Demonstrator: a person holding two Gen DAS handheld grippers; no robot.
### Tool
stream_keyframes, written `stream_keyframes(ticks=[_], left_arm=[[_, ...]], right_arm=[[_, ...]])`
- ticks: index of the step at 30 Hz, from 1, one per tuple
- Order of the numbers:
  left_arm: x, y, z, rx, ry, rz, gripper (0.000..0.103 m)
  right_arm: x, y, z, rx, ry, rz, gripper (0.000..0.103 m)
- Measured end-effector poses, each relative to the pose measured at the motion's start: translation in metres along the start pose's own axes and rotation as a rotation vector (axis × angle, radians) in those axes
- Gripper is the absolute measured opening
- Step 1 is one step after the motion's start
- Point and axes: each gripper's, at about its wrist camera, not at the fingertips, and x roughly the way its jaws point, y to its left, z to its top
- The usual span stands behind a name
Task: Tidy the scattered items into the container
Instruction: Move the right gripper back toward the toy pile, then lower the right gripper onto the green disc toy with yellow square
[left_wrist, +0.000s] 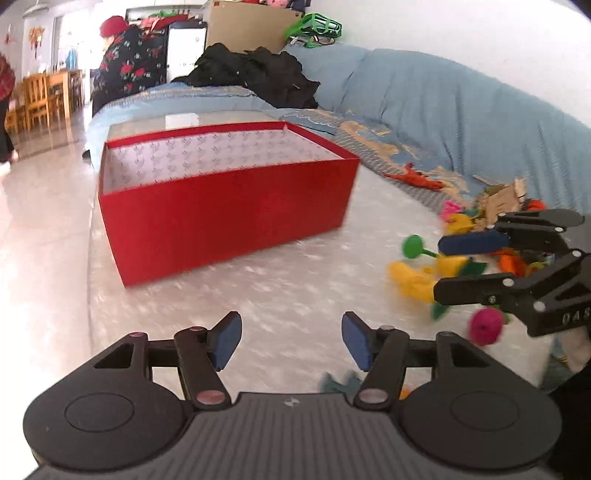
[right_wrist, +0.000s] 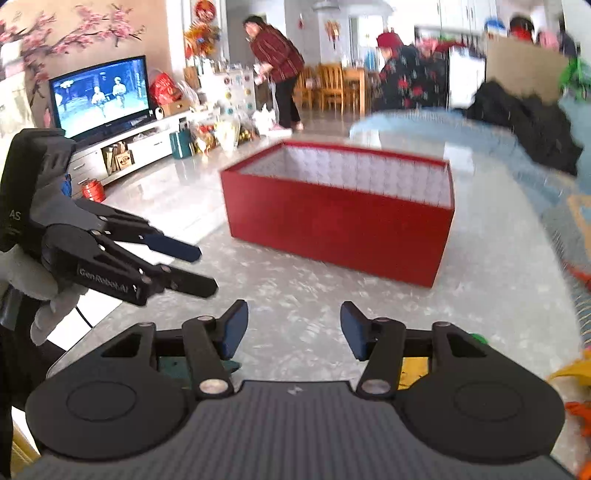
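An open red box (left_wrist: 221, 206) with a white patterned lining stands on the glossy pale table (left_wrist: 288, 291), ahead of both grippers. Its floor is hidden behind the near wall. My left gripper (left_wrist: 291, 339) is open over bare table, with nothing between its blue pads. My right gripper (right_wrist: 293, 328) is also open and holds nothing. Scattered toys (left_wrist: 461, 229) lie at the table's right, among them a yellow piece (left_wrist: 413, 280), a green knob (left_wrist: 413, 246) and a pink ball (left_wrist: 485, 326). In the left wrist view the right gripper (left_wrist: 441, 267) hovers beside them.
A blue-covered sofa (left_wrist: 443, 96) curves behind the table, with black clothes (left_wrist: 258, 74) and an orange toy (left_wrist: 417, 179) on it. The table edge (left_wrist: 90, 258) drops to the floor on the left. Two people (right_wrist: 280, 66) stand far off near a TV (right_wrist: 99, 96).
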Motion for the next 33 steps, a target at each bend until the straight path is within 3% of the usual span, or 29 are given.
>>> stream_keyframes(ticks=[4, 9, 14, 22, 27, 33], left_arm=[[-0.015, -0.014, -0.023, 0.01, 0.023, -0.033, 0.063], [-0.009, -0.037, -0.049, 0.144, 0.09, -0.025, 0.063], [0.003, -0.039, -0.043, 0.191, 0.083, 0.009, 0.063], [0.013, -0.066, -0.029, 0.215, 0.055, -0.05, 0.063], [0.021, -0.06, -0.018, 0.111, 0.057, -0.088, 0.063], [0.037, -0.045, 0.002, -0.033, 0.05, -0.134, 0.063]], right_arm=[[-0.025, 0.014, -0.014, 0.008, -0.027, -0.026, 0.066], [-0.013, 0.011, -0.031, 0.026, 0.004, -0.048, 0.066], [-0.014, -0.011, -0.03, 0.098, 0.014, -0.11, 0.066], [-0.016, -0.017, -0.057, 0.133, 0.056, -0.219, 0.066], [0.013, -0.033, -0.048, 0.17, 0.086, -0.259, 0.066], [0.05, -0.034, -0.051, 0.086, 0.173, -0.311, 0.066]])
